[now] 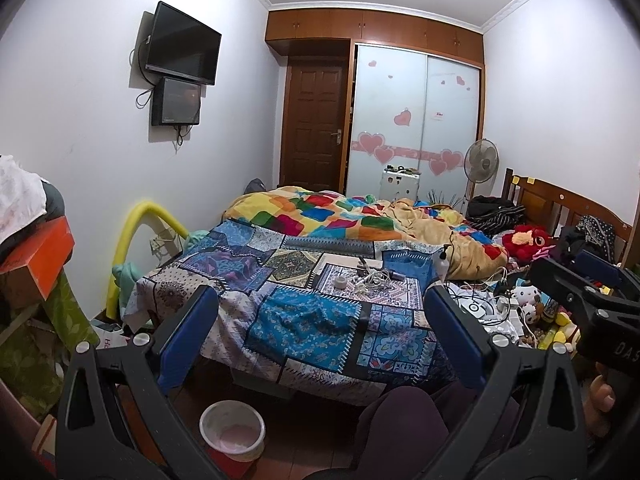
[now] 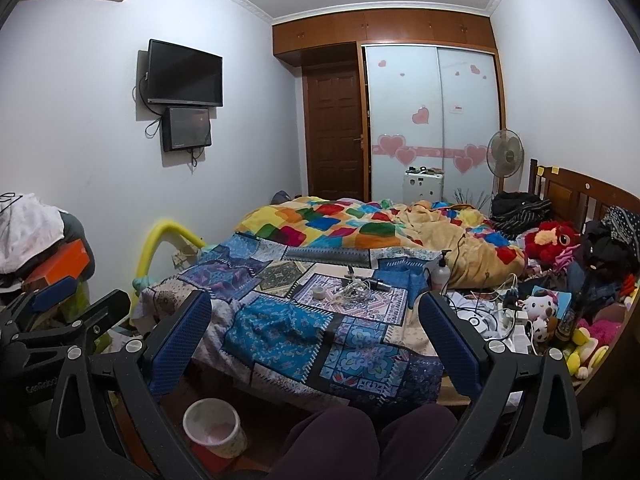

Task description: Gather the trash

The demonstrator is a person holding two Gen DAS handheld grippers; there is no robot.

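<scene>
A small lined waste bin [image 1: 233, 430] stands on the floor at the foot of the bed; it also shows in the right wrist view [image 2: 214, 433]. On the blue patchwork bedspread [image 1: 304, 316] lie a tape roll [image 1: 341, 282], a tangle of white cables [image 1: 374, 280] and small bits. My left gripper [image 1: 320, 320] is open and empty, held above the bed's near edge. My right gripper [image 2: 316, 320] is open and empty beside it, and shows at the right of the left wrist view [image 1: 580, 280].
A pump bottle [image 2: 440, 270], cables, chargers and plush toys [image 2: 540, 312] crowd the bed's right side. A colourful quilt [image 1: 340, 216] lies further back. Boxes and clothes [image 1: 32, 248] are stacked at left. My knees [image 2: 360, 440] are in front.
</scene>
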